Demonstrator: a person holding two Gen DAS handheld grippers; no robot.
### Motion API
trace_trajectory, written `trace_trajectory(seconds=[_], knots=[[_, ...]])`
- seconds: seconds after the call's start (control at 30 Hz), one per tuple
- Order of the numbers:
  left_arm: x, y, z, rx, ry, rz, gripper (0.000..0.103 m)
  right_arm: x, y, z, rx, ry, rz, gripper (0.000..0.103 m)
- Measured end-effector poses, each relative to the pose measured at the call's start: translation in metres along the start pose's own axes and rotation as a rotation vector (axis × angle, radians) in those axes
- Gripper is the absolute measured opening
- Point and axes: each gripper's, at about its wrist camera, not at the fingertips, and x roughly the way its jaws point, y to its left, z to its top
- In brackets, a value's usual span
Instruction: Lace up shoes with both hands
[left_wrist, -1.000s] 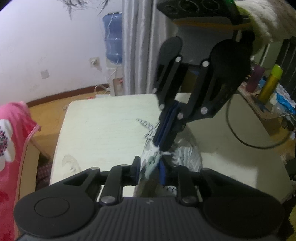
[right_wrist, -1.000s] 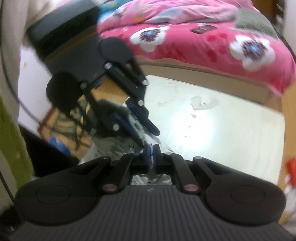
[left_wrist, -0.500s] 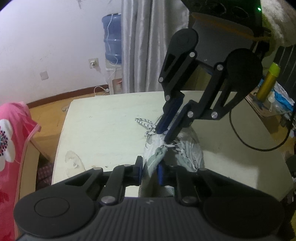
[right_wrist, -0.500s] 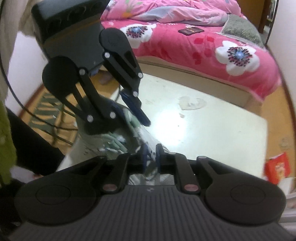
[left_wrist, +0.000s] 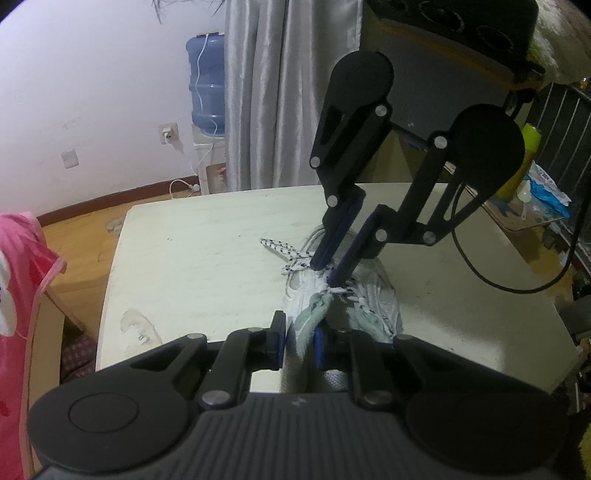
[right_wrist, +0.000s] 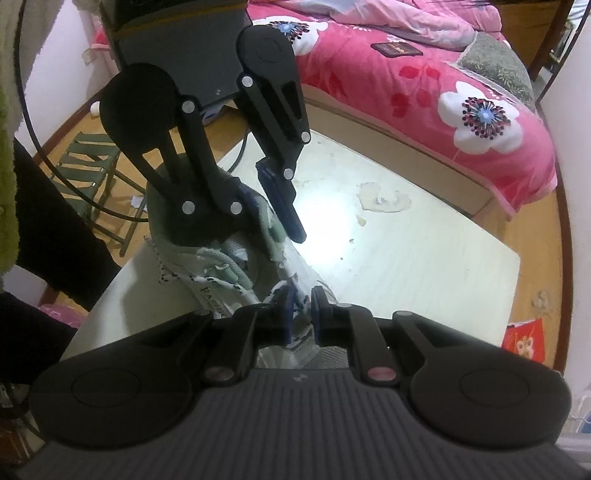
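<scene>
A pale grey-green sneaker (left_wrist: 373, 302) lies on the cream table (left_wrist: 203, 258). At the bottom of the left wrist view, my left gripper (left_wrist: 299, 343) is shut on the shoe's pale green tongue (left_wrist: 312, 317). The right wrist view shows one of its fingers (right_wrist: 288, 206) above the shoe (right_wrist: 221, 258). My right gripper (left_wrist: 328, 271) points down at the laces over the middle of the shoe. Its jaws (right_wrist: 301, 314) stand slightly apart, with the white speckled lace (right_wrist: 299, 304) between the pads but not pinched. One loose lace end (left_wrist: 277, 247) trails onto the table.
A bed with a pink flowered quilt (right_wrist: 443, 74) runs along one table edge. A blue water bottle (left_wrist: 207, 85) and a grey curtain stand beyond the far edge. A black cable (left_wrist: 498, 280) loops over the table's right side. A green folding stool (right_wrist: 92, 162) stands on the floor.
The right gripper's jaws went from shut to slightly apart, and it drew back from the left gripper along the shoe. The left jaws closed in on the tongue.
</scene>
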Motion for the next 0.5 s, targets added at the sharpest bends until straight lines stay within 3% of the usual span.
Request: trace_trajectory(seconds=[0.37, 0.5], knots=[[0.001, 0.001, -0.003, 0.011, -0.012, -0.005, 0.015, 0.005, -0.004, 0.007, -0.018, 0.037, 0.033, 0.003], [0.004, 0.001, -0.002, 0.011, -0.011, -0.007, 0.015, 0.002, -0.013, 0.005, 0.068, 0.001, 0.065, 0.002]])
